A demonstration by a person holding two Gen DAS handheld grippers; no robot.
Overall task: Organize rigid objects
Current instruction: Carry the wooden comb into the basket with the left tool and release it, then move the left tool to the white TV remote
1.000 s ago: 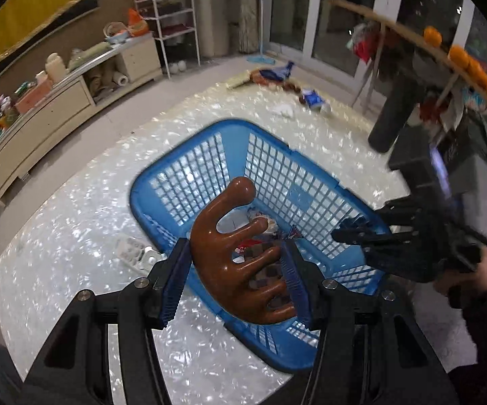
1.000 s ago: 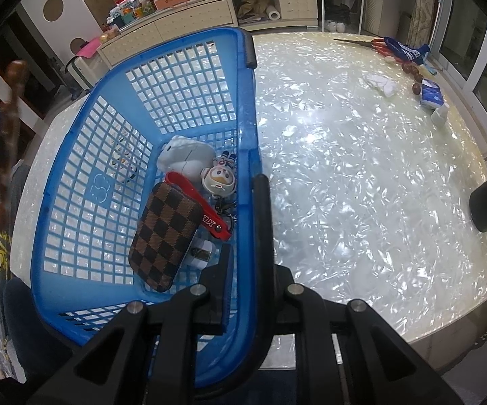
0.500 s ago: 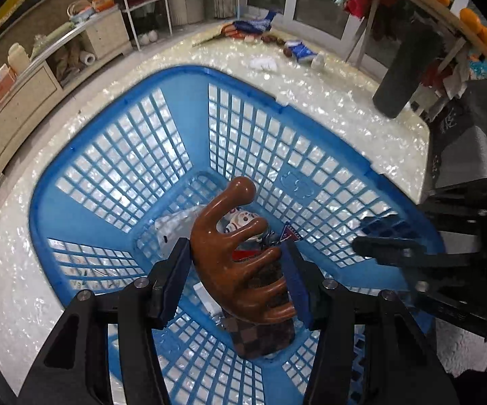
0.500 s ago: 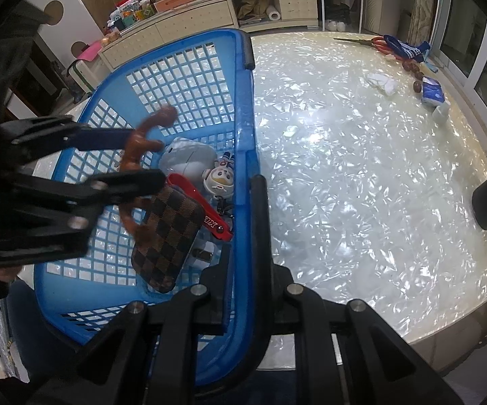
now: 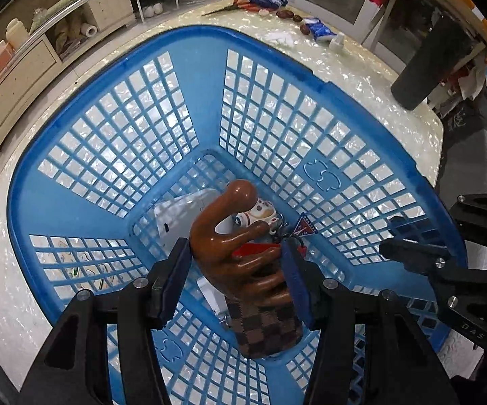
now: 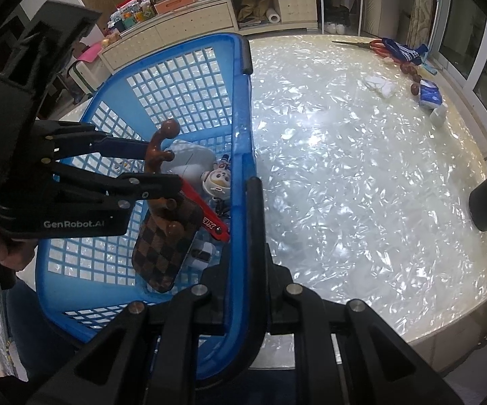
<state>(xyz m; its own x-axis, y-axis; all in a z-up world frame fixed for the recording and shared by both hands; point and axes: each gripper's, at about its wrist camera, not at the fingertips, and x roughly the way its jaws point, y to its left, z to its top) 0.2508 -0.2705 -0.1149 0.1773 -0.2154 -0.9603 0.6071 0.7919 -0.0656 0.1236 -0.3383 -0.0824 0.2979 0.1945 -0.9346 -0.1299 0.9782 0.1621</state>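
Down it comes: the left gripper has dropped from above the rim deep into the blue basket, and the brown wooden hand-shaped massager has gone in with it. The jaws are easing apart right now, and the massager sits between the blue pads, its prongs fanned toward the right pad; I cannot tell whether the pads are pressing on it. Just beneath the jaws lies the brown checkered pouch, with the massager's lower prongs touching it in the right wrist view. Just beyond the fingertips comes a red strap, then a small white figurine and a white box-like thing, all on the basket floor.

Over on the other side, the right gripper is clamped tight on the basket's near rim, jaws closed on the blue edge.

Farther out past both pairs of jaws, the pearly counter spreads wide, with scissors and a blue packet well apart at its far edge.
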